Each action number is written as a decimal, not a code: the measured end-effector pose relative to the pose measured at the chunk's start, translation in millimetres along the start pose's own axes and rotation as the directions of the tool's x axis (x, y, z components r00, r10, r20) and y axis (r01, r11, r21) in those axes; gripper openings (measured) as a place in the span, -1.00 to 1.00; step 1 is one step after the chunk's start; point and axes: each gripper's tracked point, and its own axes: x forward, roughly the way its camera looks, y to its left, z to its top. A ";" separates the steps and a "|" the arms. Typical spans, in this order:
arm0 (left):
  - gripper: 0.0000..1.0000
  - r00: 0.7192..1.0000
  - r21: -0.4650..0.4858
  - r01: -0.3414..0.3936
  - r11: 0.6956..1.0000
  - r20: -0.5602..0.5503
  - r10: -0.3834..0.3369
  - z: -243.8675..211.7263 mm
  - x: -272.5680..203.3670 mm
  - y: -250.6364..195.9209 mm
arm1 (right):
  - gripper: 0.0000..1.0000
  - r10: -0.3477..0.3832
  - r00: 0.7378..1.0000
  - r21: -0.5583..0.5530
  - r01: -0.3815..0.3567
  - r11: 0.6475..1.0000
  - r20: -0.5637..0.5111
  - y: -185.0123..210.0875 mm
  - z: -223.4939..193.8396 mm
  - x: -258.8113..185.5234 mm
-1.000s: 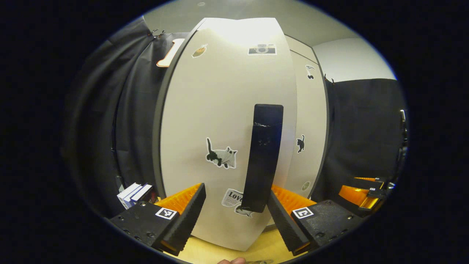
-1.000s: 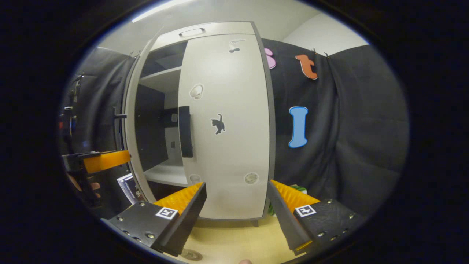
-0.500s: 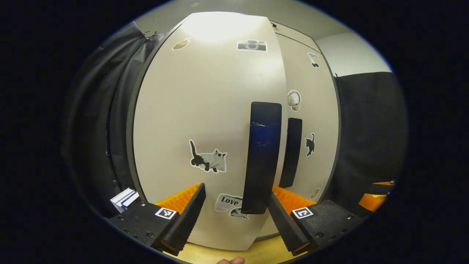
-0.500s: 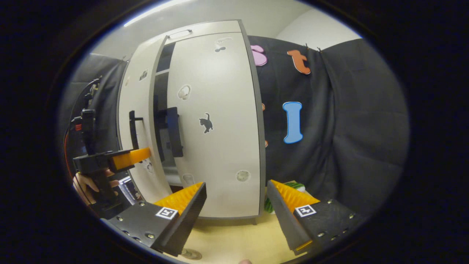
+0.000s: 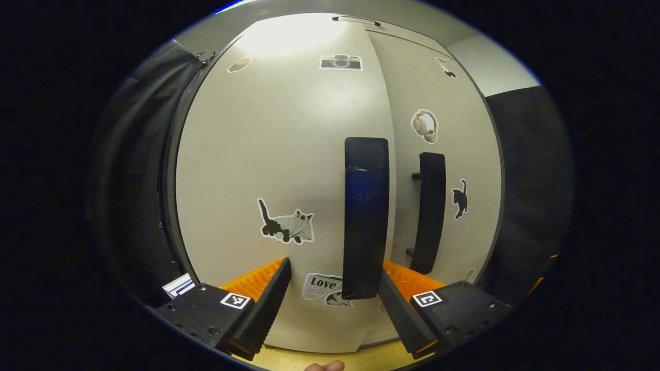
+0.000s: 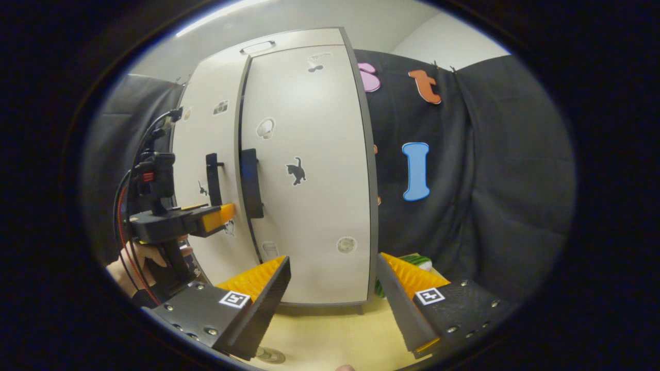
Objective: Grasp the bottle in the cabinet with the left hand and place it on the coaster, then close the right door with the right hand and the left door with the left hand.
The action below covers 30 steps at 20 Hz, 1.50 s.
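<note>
1. The left claw point(image 5: 332, 288) is held spread against the left door point(image 5: 268, 154), its fingers astride the lower end of the handle point(image 5: 365, 216) without clamping it, presumably so the panel can be pushed home.
2. The right claw point(image 6: 332, 288) is kept released and apart from the right door point(image 6: 309, 170), judged shut.
3. The bottle cannot be located; an item low on the counter point(image 6: 330, 340) may be the coaster.

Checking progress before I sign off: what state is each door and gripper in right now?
Right door: shut against the cabinet.
Left door: nearly shut, a dark slit remains at the seam in the right gripper view.
Left gripper: open, at the left door's handle.
Right gripper: open, holding nothing.
</note>
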 end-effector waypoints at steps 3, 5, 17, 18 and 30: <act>0.96 1.000 -0.014 -0.008 1.000 -0.016 0.008 -2.8 -1.0 -1.7 | 1.00 0.014 1.000 -0.002 -0.014 1.000 0.002 6.7 0.4 -4.0; 0.96 1.000 -0.030 -0.003 1.000 -0.023 0.003 -4.4 -8.8 -5.1 | 1.00 0.021 1.000 -0.007 -0.021 1.000 0.008 10.3 2.6 -7.8; 0.96 1.000 -0.031 0.017 0.999 0.016 -0.017 22.5 -123.7 -16.2 | 1.00 0.040 0.998 -0.012 -0.040 0.999 0.046 28.9 26.5 -38.5; 0.96 1.000 -0.030 0.011 0.999 0.014 -0.010 22.3 -135.7 -14.3 | 1.00 0.039 0.998 -0.017 -0.038 0.999 0.047 30.0 28.6 -41.8; 0.96 0.996 -0.022 -0.060 0.998 0.061 0.061 38.8 -247.7 20.4 | 1.00 0.040 0.995 -0.046 -0.036 0.998 0.092 52.6 49.5 -71.7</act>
